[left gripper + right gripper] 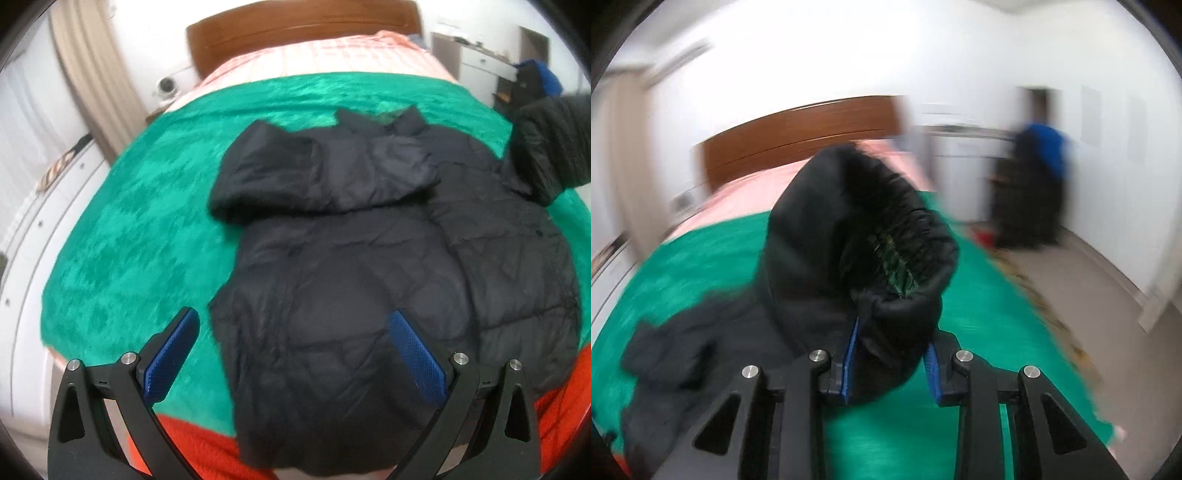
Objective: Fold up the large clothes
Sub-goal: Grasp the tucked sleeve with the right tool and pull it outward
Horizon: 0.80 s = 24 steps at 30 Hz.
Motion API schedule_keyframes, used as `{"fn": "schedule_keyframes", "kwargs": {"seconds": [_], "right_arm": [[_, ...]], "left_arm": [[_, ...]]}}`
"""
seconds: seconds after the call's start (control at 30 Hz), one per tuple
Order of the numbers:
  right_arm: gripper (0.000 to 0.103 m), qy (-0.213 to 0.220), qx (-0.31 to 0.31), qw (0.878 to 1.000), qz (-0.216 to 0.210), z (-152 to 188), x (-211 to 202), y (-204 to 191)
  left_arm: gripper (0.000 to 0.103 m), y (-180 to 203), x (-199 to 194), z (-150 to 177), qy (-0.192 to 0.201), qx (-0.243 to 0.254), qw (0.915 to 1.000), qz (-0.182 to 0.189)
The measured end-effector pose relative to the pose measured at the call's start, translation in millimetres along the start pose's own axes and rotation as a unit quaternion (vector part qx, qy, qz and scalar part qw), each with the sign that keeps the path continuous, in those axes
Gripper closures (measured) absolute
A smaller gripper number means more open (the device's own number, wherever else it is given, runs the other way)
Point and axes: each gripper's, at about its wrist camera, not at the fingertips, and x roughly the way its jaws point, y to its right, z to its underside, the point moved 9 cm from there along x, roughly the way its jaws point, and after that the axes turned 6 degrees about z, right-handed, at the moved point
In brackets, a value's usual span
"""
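The left hand-held gripper (pixel 295 321) is held wide open above the near part of a dark navy quilted puffer jacket (pixel 369 295); nothing is gripped between its blue textured pads (pixel 417 354), and contact with the fabric cannot be told. One pad is seen over the jacket's hem area and the other over the green plush blanket (pixel 140 229) just beside the jacket's edge.

The right hand-held gripper (pixel 892 354) is closed most of the way on the elastic cuff end of the jacket's sleeve (pixel 857 236), which is pinched between its two blue pads (pixel 849 354). The sleeve is lifted off the blanket and stands up in front of this gripper, its opening turned towards the camera. In the left wrist view the same raised sleeve (pixel 546 147) is seen at the far side of the jacket.

The jacket is spread on the green blanket in the middle of the bed, collar towards the brown wooden headboard (pixel 303 33). Its other sleeve (pixel 295 173) is folded across the chest. An orange-red fabric (pixel 199 446) is seen at the near edge of the blanket, under the jacket's hem. A pink checked cover (pixel 314 55) lies between the blanket and the headboard.
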Motion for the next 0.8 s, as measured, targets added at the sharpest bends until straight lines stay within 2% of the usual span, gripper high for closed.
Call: {"fn": "schedule_keyframes", "kwargs": {"seconds": [0.03, 0.1, 0.17, 0.23, 0.27, 0.3, 0.33, 0.37, 0.5, 0.6, 0.67, 0.7, 0.73, 0.77, 0.8], "right_arm": [[0.074, -0.016, 0.01, 0.999, 0.046, 8, 15, 39], [0.074, -0.051, 0.019, 0.992, 0.112, 33, 40, 90], [0.074, -0.105, 0.028, 0.984, 0.143, 70, 67, 121], [0.072, -0.158, 0.037, 0.974, 0.157, 111, 86, 136], [0.066, -0.182, 0.036, 0.968, 0.17, 132, 92, 138], [0.049, -0.191, 0.037, 0.965, 0.178, 145, 93, 138], [0.038, -0.194, 0.043, 0.964, 0.178, 156, 92, 138], [0.024, -0.188, 0.057, 0.967, 0.164, 163, 86, 132], [0.02, -0.129, 0.069, 0.983, 0.115, 172, 39, 90], [0.017, -0.099, 0.038, 0.993, 0.058, 186, 1, 33], [0.017, -0.094, 0.017, 0.995, 0.01, 205, -18, -9], [0.017, -0.092, 0.007, 0.996, -0.014, 213, -22, -30], [0.017, -0.087, -0.003, 0.996, -0.037, 222, -33, -50], [0.017, -0.08, -0.017, 0.995, -0.063, 231, -47, -74], [0.017, -0.074, -0.027, 0.994, -0.077, 240, -61, -87]], "left_arm": [[0.0, 5, 1, -7, 0.006, 0.008, 0.9999, 0.008], [0.0, 13, 3, -21, 0.013, 0.023, 0.9995, 0.017], [0.0, 24, 10, -42, 0.022, 0.046, 0.9983, 0.026], [0.0, 36, 19, -59, 0.021, 0.068, 0.9967, 0.039], [0.0, 44, 25, -71, 0.021, 0.081, 0.9953, 0.049], [0.0, 54, 34, -82, 0.019, 0.095, 0.9937, 0.056], [0.0, 59, 38, -88, 0.018, 0.102, 0.9928, 0.06], [0.0, 72, 50, -100, 0.014, 0.116, 0.9904, 0.075], [0.0, 115, 91, -123, -0.011, 0.151, 0.9822, 0.111], [0.0, 148, 140, -131, -0.03, 0.19, 0.9768, 0.095], [0.001, 156, 181, -133, -0.056, 0.184, 0.9792, 0.065], [0.011, 154, 194, -132, -0.067, 0.173, 0.981, 0.057], [0.031, 150, 209, -132, -0.079, 0.152, 0.9836, 0.055], [0.038, 145, 212, -134, -0.073, 0.137, 0.9861, 0.059], [0.06, 141, 209, -136, -0.061, 0.129, 0.9879, 0.059]]}}
